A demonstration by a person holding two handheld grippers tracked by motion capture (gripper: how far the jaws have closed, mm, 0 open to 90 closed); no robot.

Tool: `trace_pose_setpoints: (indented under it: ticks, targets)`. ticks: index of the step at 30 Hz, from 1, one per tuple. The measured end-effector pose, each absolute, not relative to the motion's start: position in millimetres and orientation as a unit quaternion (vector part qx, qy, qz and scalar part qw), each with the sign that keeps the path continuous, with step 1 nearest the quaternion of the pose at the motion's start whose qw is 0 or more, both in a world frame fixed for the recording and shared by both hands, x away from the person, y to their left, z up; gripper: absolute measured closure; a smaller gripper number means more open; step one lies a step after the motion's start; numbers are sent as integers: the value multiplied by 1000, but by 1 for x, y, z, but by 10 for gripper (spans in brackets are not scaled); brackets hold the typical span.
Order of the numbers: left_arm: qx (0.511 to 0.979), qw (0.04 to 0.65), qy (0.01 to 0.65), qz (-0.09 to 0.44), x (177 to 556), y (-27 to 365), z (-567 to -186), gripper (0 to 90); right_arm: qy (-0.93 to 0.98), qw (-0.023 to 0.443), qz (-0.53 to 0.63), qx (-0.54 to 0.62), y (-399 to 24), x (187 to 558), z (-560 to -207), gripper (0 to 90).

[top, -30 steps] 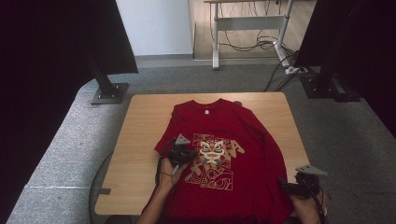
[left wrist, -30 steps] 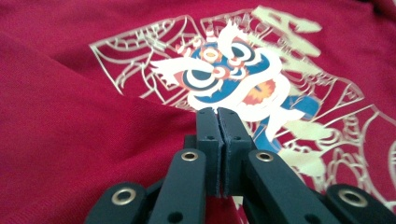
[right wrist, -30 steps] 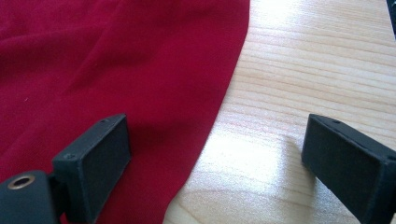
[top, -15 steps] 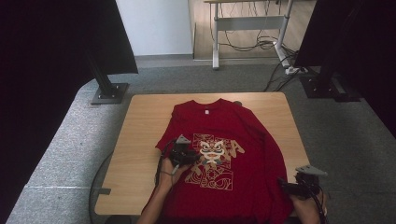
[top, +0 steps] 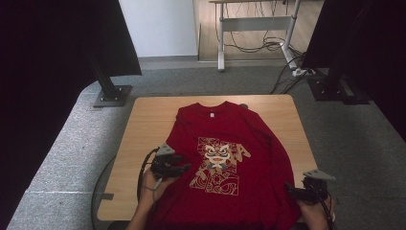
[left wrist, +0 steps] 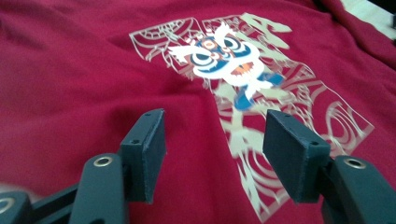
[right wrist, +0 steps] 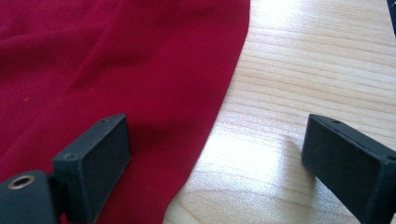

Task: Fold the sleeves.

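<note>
A red T-shirt [top: 230, 158] lies spread face up on the wooden table [top: 143, 129], collar toward the far edge, hem hanging over the near edge; its cream, white and blue lion print [top: 218, 165] sits mid-chest. The left gripper [top: 184, 167] is held over the shirt's left side, just beside the print, pointing toward it. Its jaws have just been opening and now stand partly apart with nothing between them; in the left gripper view the cloth and the print [left wrist: 224, 56] lie flat beyond the pads, which press on no fabric. The right gripper [top: 291, 190] sits at the shirt's right edge near the table's near corner. In the right gripper view its jaws stand wide apart, straddling the shirt's edge [right wrist: 219, 116]: one pad over red cloth, the other over bare wood [right wrist: 299, 79], gripping nothing.
</note>
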State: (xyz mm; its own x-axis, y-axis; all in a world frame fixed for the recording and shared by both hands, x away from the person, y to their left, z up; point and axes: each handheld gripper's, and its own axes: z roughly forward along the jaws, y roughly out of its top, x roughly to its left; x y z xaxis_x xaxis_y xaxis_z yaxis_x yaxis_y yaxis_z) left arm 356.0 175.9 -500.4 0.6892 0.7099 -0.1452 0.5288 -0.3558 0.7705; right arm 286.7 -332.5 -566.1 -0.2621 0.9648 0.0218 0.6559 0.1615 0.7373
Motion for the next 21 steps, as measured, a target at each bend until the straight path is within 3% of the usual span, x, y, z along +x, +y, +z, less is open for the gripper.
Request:
trace_pose_setpoints:
  ticks: [9, 21]
  targets:
    - [822, 424, 370, 88, 303, 198, -507, 403, 724, 237, 326, 560, -332, 287, -566, 78]
    - [833, 433, 342, 53, 253, 197, -525, 564, 724, 237, 326, 560, -332, 286, -566, 78]
